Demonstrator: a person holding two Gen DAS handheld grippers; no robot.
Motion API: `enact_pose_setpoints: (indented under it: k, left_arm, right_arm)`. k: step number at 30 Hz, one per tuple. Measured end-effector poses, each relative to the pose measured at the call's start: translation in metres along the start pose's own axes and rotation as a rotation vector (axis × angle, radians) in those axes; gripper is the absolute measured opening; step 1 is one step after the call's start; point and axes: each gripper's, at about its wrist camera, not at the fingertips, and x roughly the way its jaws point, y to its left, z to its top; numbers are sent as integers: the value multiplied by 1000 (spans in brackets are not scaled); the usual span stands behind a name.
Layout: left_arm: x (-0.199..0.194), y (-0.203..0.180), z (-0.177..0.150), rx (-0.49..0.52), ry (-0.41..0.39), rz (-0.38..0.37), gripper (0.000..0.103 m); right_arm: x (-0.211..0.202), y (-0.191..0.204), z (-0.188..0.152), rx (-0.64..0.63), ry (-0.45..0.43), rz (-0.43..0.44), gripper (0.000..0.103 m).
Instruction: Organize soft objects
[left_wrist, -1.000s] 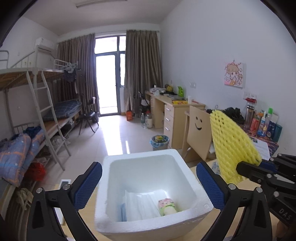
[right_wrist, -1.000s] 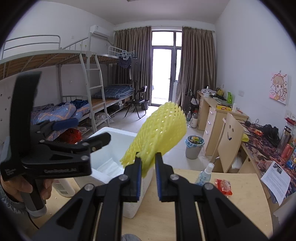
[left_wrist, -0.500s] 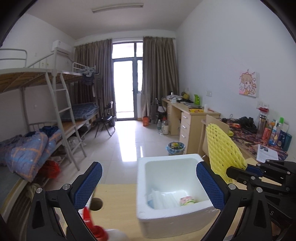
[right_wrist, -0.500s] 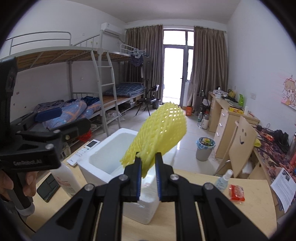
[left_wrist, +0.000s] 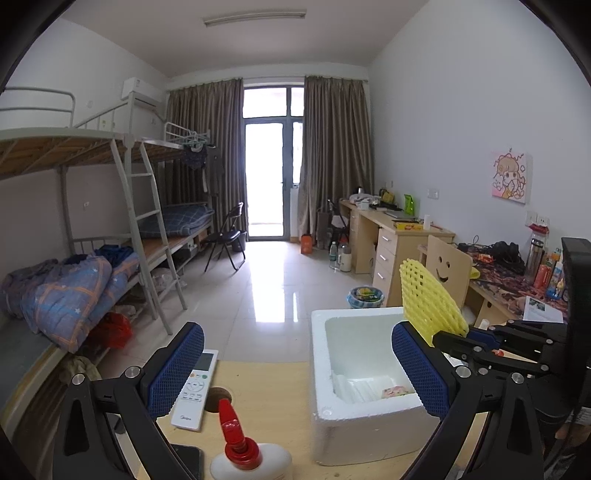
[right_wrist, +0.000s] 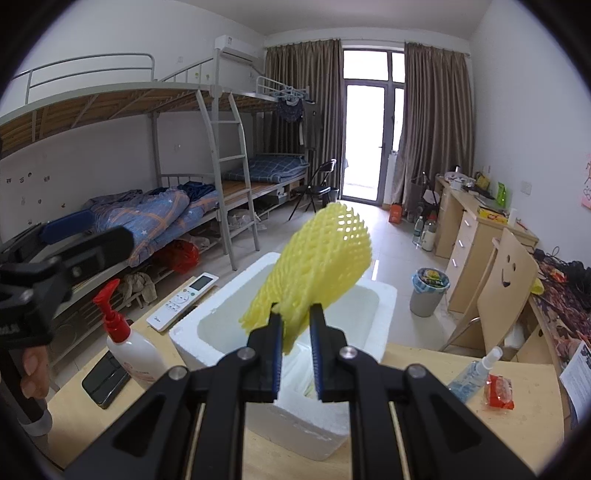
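The right gripper (right_wrist: 296, 325) stayed clamped on the yellow foam mesh sleeve (right_wrist: 319, 254), now above the white styrofoam box (right_wrist: 384, 295) at frame centre; the left gripper (left_wrist: 295, 373), jaws apart and empty, had drifted left, so release looked near

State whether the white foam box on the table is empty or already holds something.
Not empty. The foam box already holds white foam sheets and a small colourful packet at its bottom.

Left hand-held gripper (left_wrist: 295, 365), lower frame: jaws wide apart, empty. White rectangular foam box (left_wrist: 364, 421) lower right on wooden counter (left_wrist: 269, 384); yellow foam mesh sleeve (left_wrist: 428, 299) above its right rim.
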Motion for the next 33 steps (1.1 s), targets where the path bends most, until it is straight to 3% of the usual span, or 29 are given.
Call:
enact_pose_setpoints:
  k: [3,6,9,12,17,19,22,27,33]
  left_arm:
    - [0,4,-1,-9,3,-1,102]
    - [1,5,0,-20,1,1,102]
    - [-1,2,-2,-15,-1,-3,102]
    - [0,0,-4,-5,2,-8,102]
    - [0,0,-5,-4,13,-16,102]
    - [-3,2,-5,-10,11,-13,102]
    - [-8,4,-3,-21,10,-17,102]
    - [-24,0,-2,-8,-4,-19,102]
    - [-43,-1,1,-3,-19,-12,102]
  right_arm:
    - [3,0,1,-5,8,-4,22]
    - [3,-2,1,8,9,6,48]
    - [1,-2,1,12,4,4,50]
    - [-2,-2,2,21,1,7,62]
    - [-6,-2,4,25,-2,4,67]
    - [-10,-1,4,27,-5,-1,80]
    - [-19,1,5,29,-21,3,91]
    - [-39,8,4,25,-54,-12,99]
    - [-68,14,4,25,-83,-40,100]
